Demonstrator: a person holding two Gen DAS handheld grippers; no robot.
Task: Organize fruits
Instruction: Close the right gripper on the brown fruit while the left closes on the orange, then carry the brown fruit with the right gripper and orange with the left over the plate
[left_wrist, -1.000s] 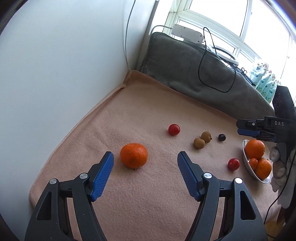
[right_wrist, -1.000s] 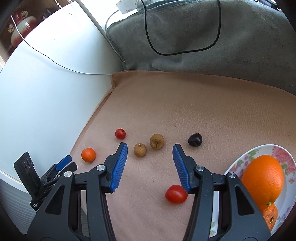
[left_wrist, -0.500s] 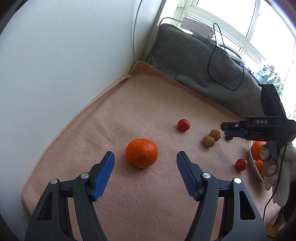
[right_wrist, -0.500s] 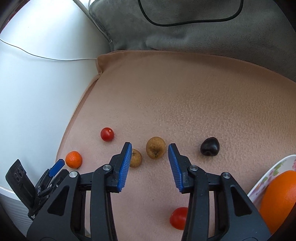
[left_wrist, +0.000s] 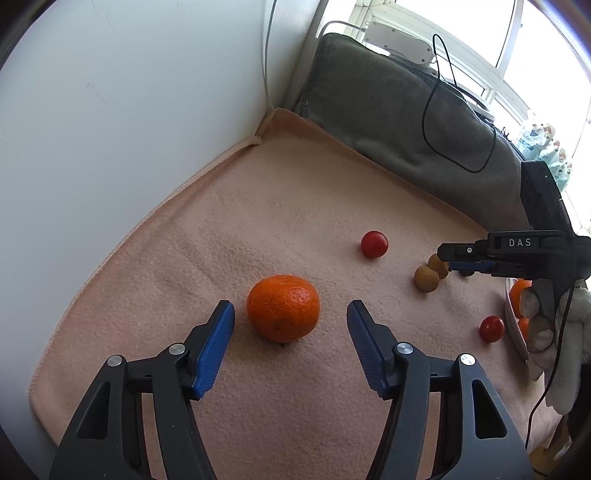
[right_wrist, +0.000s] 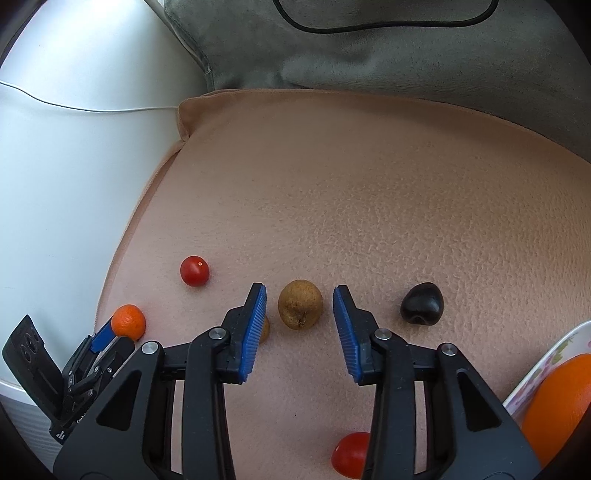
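Observation:
My left gripper (left_wrist: 290, 318) is open, its blue pads on either side of a mandarin (left_wrist: 282, 312) on the peach blanket (left_wrist: 266, 206). My right gripper (right_wrist: 300, 302) is open around a brown longan (right_wrist: 300, 308); a second longan (right_wrist: 263, 329) is partly hidden behind its left finger. A dark cherry (right_wrist: 422, 304) lies to the right, a cherry tomato (right_wrist: 194, 270) to the left, another tomato (right_wrist: 349, 456) under the right finger. The floral plate (right_wrist: 543, 363) holds an orange (right_wrist: 557, 402). In the left wrist view the right gripper (left_wrist: 454, 258) hovers over the longans (left_wrist: 426, 279).
A white wall (left_wrist: 110, 110) borders the blanket on the left. A grey cushion (left_wrist: 388, 110) with a black cable (left_wrist: 458, 122) lies along the back. The left gripper (right_wrist: 99, 339) and mandarin (right_wrist: 128, 321) show at the left edge of the right wrist view.
Both grippers moved forward and lower: the left one closed in on the mandarin, the right one came down so its open pads now flank the brown longan.

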